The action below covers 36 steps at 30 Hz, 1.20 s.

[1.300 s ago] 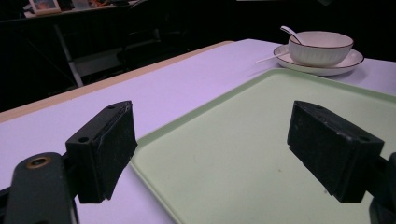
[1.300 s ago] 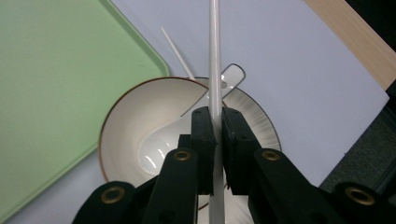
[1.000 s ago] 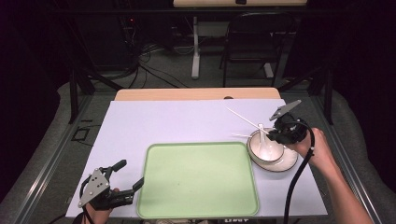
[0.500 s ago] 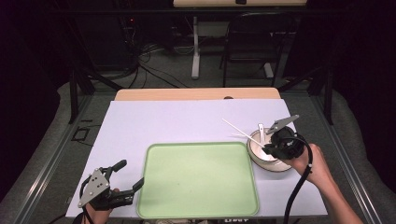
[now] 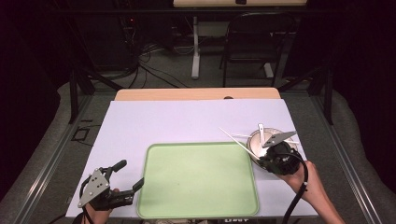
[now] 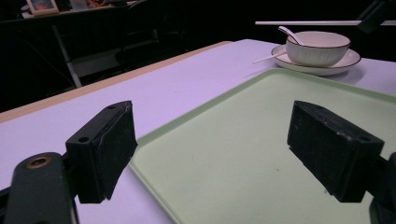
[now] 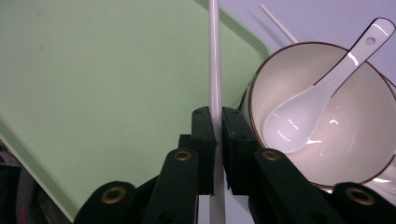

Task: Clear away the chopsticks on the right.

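A: From above, what lies around the tray [image 5: 198, 184]?

B: The right gripper [image 5: 274, 161] hangs just off its right edge, beside the bowl [image 5: 267, 140], pinching a white chopstick [image 5: 233, 138] whose free end slants over the tray's far right corner; the left gripper [image 5: 122, 186] rests off the left edge, jaws spread, holding nothing.

A: And the left gripper view?

B: Jaws parted over the tray's near corner; bowl [image 6: 317, 47] on its plate [image 6: 348, 59] beyond the far edge, a spoon [image 6: 289, 32] inside.

A: The right gripper view?

B: Jaws clenched on the chopstick [image 7: 215, 65]; likely gripped low so it clears the bowl [image 7: 322, 121]; a second chopstick [image 7: 279, 24] lies beyond the tray's corner.
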Each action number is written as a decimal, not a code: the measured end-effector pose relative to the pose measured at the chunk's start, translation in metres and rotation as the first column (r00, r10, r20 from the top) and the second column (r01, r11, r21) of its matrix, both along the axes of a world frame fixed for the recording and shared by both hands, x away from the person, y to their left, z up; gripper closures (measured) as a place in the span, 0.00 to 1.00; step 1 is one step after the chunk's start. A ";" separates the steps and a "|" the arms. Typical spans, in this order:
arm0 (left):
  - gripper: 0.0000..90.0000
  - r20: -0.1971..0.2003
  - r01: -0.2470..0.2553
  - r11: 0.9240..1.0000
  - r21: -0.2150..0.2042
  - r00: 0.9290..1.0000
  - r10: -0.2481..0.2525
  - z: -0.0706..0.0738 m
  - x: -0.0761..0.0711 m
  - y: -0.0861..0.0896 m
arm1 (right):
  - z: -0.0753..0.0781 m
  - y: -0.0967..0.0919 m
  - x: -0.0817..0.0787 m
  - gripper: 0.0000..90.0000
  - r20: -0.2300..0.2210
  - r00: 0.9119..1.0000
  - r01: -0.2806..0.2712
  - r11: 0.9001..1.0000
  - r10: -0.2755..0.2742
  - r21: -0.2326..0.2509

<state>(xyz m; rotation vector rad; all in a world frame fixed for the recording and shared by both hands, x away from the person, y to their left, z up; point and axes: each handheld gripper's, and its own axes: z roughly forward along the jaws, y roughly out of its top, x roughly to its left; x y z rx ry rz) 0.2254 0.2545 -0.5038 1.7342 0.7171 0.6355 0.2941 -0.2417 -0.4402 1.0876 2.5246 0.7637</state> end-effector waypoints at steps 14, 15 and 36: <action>0.17 -0.001 -0.006 1.000 0.004 1.000 0.006 0.000 0.000 -0.001 | -0.024 0.018 -0.016 0.93 -0.002 0.999 0.047 0.998 -0.047 0.050; 0.17 -0.001 -0.004 1.000 0.004 1.000 0.004 0.000 0.000 -0.001 | -0.026 0.019 -0.018 0.93 -0.002 0.999 0.052 0.997 -0.052 0.061; 0.17 0.000 -0.001 1.000 0.007 1.000 0.001 0.000 0.000 -0.001 | -0.063 0.032 -0.021 0.93 -0.121 0.982 0.148 0.988 -0.144 0.031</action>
